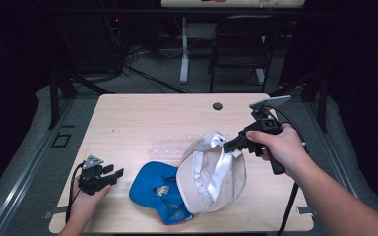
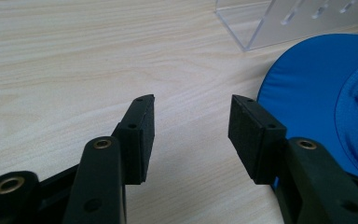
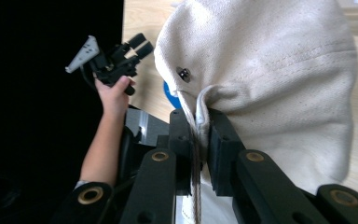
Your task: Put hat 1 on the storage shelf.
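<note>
Pale wood table (image 1: 128, 118) carries the work; its far half is bare and open, while the near edge is crowded at the centre. At the left near corner the left gripper (image 1: 112, 173) sits low over the table top in the person's left hand (image 1: 86, 196), jaws released with a clear gap between the pads (image 2: 144, 135), bare wood beneath them. Just right of it lies a blue cap (image 1: 155, 189), close to the near table edge, its brim touching no jaw; a small emblem on it is too blurred to read. A clear acrylic stand (image 1: 170, 142) lies behind the blue cap. The cream cap (image 1: 211, 174) hangs tilted, overlapping the blue cap's right side, lifted at its upper rim. The right gripper (image 1: 231, 144) is clenched on that rim, pinching a fold of fabric and strap (image 3: 200, 116). The right hand (image 1: 280, 147) holds it raised above the table's right half, forearm entering from the lower right corner
</note>
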